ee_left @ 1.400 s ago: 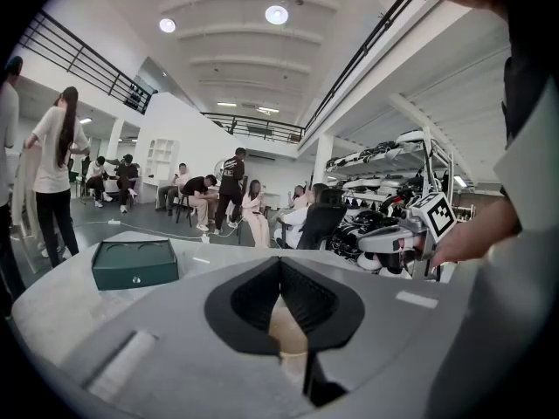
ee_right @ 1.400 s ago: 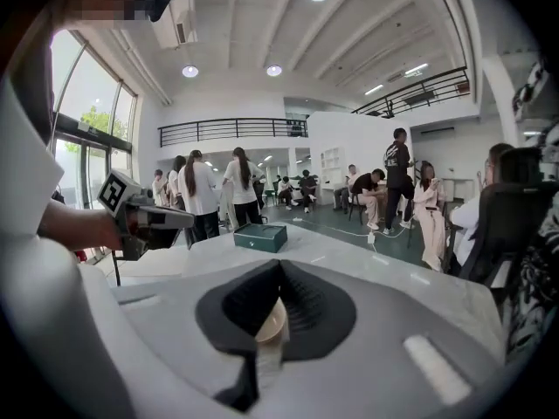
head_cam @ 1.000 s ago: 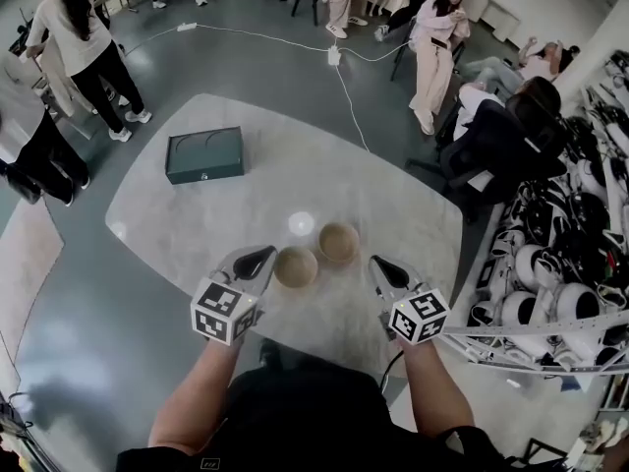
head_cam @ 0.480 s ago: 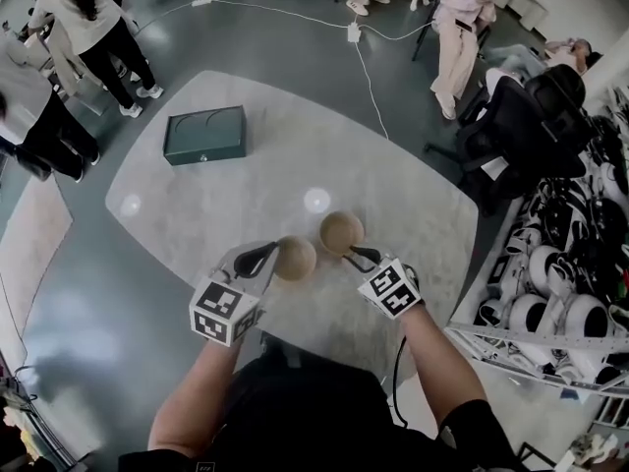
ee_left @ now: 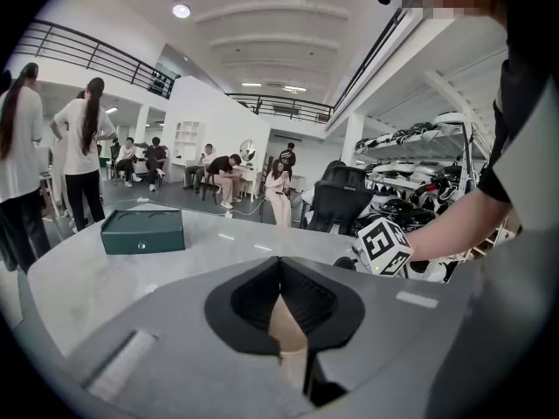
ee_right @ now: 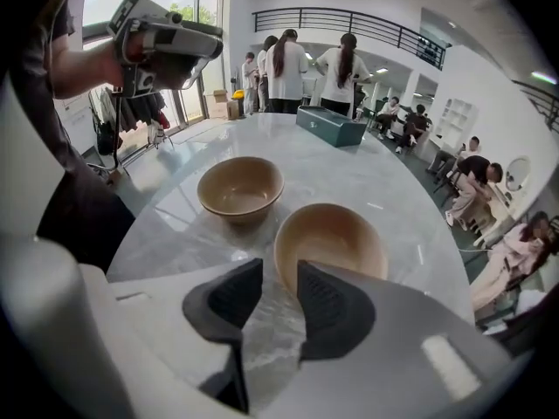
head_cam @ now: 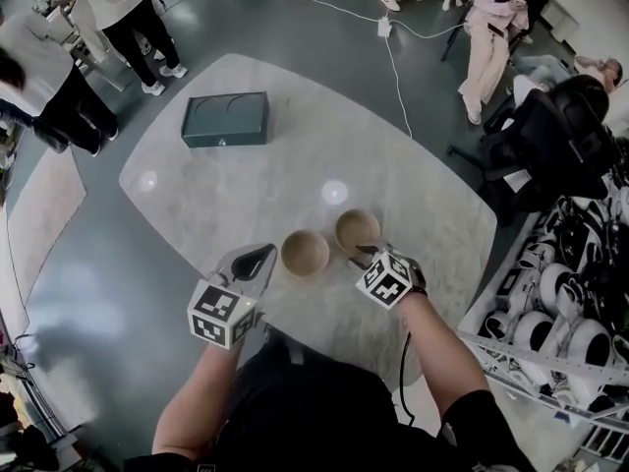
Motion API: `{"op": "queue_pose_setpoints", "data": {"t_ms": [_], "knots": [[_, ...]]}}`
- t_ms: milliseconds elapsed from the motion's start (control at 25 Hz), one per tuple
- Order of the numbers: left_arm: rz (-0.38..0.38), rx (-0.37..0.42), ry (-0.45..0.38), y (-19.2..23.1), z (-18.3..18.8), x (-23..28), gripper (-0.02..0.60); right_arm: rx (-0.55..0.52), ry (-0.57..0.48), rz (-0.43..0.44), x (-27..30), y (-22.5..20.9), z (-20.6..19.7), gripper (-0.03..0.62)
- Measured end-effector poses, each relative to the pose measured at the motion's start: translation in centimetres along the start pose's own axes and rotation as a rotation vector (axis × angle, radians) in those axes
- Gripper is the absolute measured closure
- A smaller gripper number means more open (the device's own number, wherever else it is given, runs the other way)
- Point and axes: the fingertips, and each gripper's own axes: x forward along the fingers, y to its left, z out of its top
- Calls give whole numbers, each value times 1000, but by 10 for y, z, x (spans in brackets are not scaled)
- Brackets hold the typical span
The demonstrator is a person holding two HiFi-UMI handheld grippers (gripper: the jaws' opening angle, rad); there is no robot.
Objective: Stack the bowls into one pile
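Two tan bowls stand upright, side by side on the marble surface [head_cam: 295,155], close but apart, so nothing is stacked yet. I have the right gripper [ee_right: 279,276] tipped steeply down at the right-hand bowl [ee_right: 336,238]. Its fingers [ee_right: 327,308] have just been opening and now stand apart, with only bare marble in the gap and the bowl's near rim just past the tips. I judge that spread is meant to straddle the rim and pinch the wall. The left gripper [ee_left: 279,267] hangs near the left-hand bowl [ee_right: 241,186], fingers together and clamped on nothing. That bowl sits free, which suits it as the base of the pile.
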Motion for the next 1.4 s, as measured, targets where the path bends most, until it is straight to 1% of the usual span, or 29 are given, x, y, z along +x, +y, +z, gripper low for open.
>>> {"op": "queue_pose_setpoints", "data": {"t_ms": [280, 400, 520, 560, 840, 960, 1080, 1160, 1240, 1400], "knots": [[26, -13, 7, 6, -9, -11, 571, -51, 69, -11, 18, -4, -4, 466], [31, -25, 13, 7, -13, -17, 571, -54, 70, -34, 20, -6, -3, 510], [28, -23, 4, 9, -12, -28, 571, -48, 52, -72, 13, -6, 6, 568], [25, -22, -3, 10, -10, -33, 572, -41, 46, -85, 9, -5, 9, 573], [-27, 5, -47, 18, -4, -68, 572, 79, 16, -165, -24, 13, 34, 577], [-41, 34, -72, 30, 0, -89, 571, 129, 3, -212, -39, 24, 49, 577], [-71, 30, -84, 43, 1, -111, 572, 178, -7, -246, -52, 41, 68, 577], [-90, 34, -91, 49, 2, -123, 571, 198, -18, -262, -60, 56, 78, 577], [-101, 56, -97, 52, 2, -131, 572, 210, -32, -283, -72, 68, 86, 577], [-126, 79, -105, 56, 3, -140, 572, 243, -96, -315, -95, 88, 112, 577]]}}
